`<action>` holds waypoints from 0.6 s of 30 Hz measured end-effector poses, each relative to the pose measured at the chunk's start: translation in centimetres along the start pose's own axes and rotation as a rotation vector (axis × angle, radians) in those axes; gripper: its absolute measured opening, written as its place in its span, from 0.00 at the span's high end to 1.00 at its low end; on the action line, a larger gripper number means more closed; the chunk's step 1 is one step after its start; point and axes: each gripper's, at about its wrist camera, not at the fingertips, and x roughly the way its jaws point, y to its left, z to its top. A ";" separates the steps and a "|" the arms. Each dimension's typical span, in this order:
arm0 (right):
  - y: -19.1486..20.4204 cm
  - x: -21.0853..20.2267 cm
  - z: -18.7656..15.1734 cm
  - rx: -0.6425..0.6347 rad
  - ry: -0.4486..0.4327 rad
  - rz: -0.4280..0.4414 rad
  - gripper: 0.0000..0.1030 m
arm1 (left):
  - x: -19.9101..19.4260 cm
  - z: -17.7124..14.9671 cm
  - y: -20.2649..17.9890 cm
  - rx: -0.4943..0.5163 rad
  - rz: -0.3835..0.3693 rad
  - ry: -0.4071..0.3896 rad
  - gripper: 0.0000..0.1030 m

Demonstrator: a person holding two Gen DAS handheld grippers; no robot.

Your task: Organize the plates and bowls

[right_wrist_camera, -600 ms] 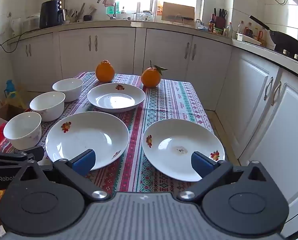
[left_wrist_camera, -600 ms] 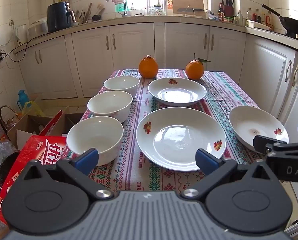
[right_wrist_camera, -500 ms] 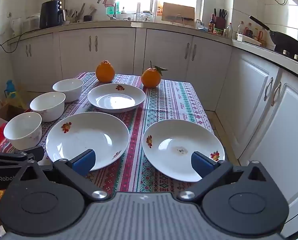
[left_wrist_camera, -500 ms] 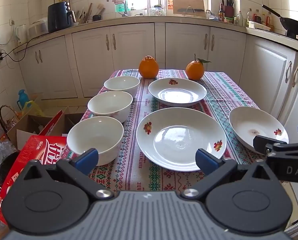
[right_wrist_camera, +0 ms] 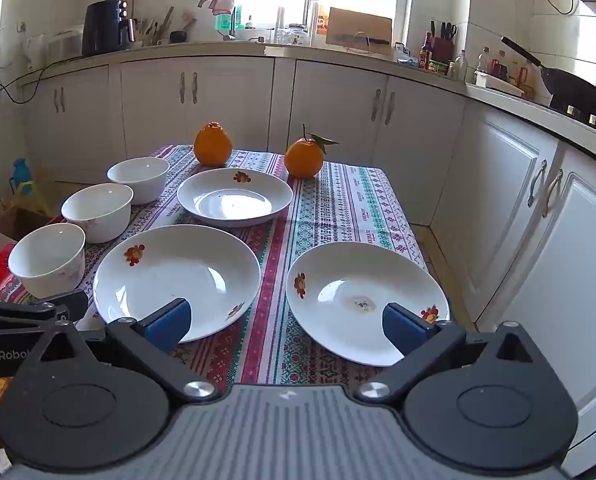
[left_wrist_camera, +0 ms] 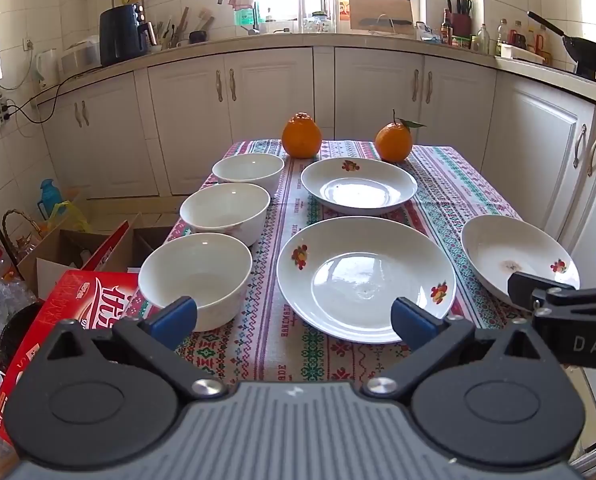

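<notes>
1. Left view: the left hand-held gripper (left_wrist_camera: 294,316) is wide and empty, above the near edge of the bench (left_wrist_camera: 449,184).
2. Three bowls (left_wrist_camera: 196,276) line its left side; three plates (left_wrist_camera: 363,276) lie right of them.
3. Only this view shows the red box (left_wrist_camera: 78,304).
4. Right view: the right hand-held gripper (right_wrist_camera: 286,320) is wide and empty, with the right plate (right_wrist_camera: 365,296) shown whole.
</notes>
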 end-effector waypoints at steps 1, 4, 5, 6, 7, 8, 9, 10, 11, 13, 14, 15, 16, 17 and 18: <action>0.0 0.0 0.0 0.000 -0.001 -0.001 0.00 | 0.0 0.0 0.0 0.000 0.000 0.000 0.01; 0.0 -0.1 0.0 -0.004 -0.004 -0.002 0.00 | -0.1 0.0 0.0 -0.001 0.000 0.000 0.01; 0.0 -0.1 0.0 -0.005 -0.005 -0.002 0.00 | 0.1 0.0 0.0 -0.002 0.002 0.000 0.01; 0.0 -0.2 0.0 -0.006 -0.006 -0.002 0.00 | 0.1 0.0 0.0 -0.003 0.002 0.000 0.01; 0.0 -0.2 0.0 -0.007 -0.006 -0.002 0.00 | 0.0 0.0 0.0 -0.004 0.002 -0.001 0.01; 0.1 -0.2 0.1 -0.007 -0.007 -0.001 0.00 | 0.1 0.0 0.1 -0.004 0.003 -0.001 0.01; 0.0 -0.2 0.0 -0.007 -0.007 -0.001 0.00 | 0.1 0.0 0.1 -0.005 0.003 -0.001 0.01; 0.0 -0.2 0.0 -0.008 -0.008 -0.002 0.00 | 0.1 0.0 0.1 -0.005 0.003 -0.001 0.01; 0.0 -0.3 0.0 -0.009 -0.008 -0.002 0.00 | 0.1 0.0 0.1 -0.005 0.003 -0.001 0.01; 0.1 -0.3 0.0 -0.010 -0.008 -0.004 0.00 | 0.0 0.0 0.1 -0.004 0.004 -0.001 0.01; 0.1 -0.3 0.0 -0.010 -0.009 -0.004 0.00 | 0.1 0.0 0.1 -0.004 0.003 -0.002 0.01; 0.0 -0.3 0.0 -0.010 -0.010 -0.004 0.00 | 0.1 0.0 0.1 -0.004 0.003 -0.002 0.01; 0.0 -0.3 0.0 -0.010 -0.009 -0.003 0.00 | 0.0 0.0 0.1 -0.004 0.004 -0.002 0.01; 0.1 -0.3 0.0 -0.011 -0.009 -0.003 0.00 | 0.0 0.0 0.1 -0.003 0.004 -0.001 0.01; 0.1 -0.3 0.0 -0.012 -0.009 -0.004 0.00 | 0.0 0.0 0.1 -0.004 0.004 -0.001 0.01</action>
